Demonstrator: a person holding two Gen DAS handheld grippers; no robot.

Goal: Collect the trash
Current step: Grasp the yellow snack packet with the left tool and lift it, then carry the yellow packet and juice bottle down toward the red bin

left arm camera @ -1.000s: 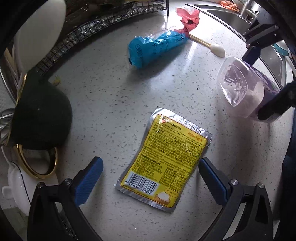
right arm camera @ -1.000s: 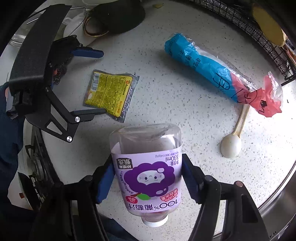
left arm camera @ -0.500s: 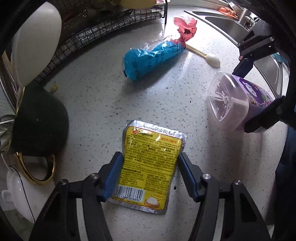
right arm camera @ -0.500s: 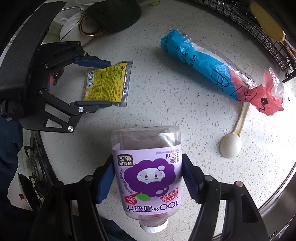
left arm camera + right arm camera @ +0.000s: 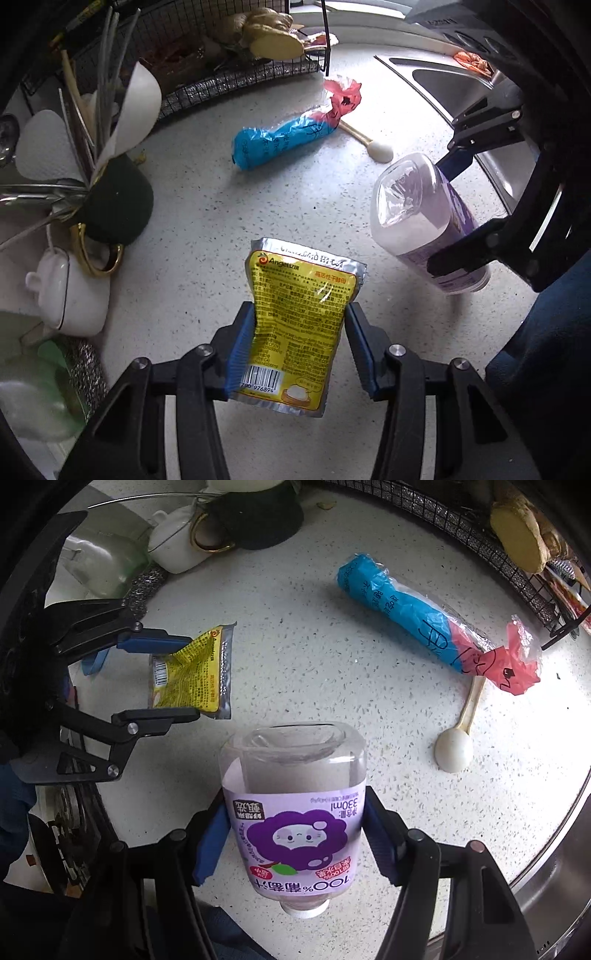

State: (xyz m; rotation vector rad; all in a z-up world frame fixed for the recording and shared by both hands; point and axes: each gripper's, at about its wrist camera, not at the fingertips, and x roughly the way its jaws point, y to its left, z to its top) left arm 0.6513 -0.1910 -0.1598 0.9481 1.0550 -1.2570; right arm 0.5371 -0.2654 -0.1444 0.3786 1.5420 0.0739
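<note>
Yellow sachet [image 5: 295, 325] lifted off counter [image 5: 207, 206], pinched edgewise in left gripper [image 5: 295, 343], jaws just closed on it. Purple juice bottle [image 5: 295, 812] clamped in right gripper [image 5: 295, 834]. Blue wrapper [image 5: 280, 142] at 12 o'clock, uncollected. Risk: thin foil buckles, slips out.

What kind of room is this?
Most likely a kitchen. There is a steel sink set into a speckled countertop, a wire rack with ginger in it, and a dark mug stuffed with cooking utensils.
</note>
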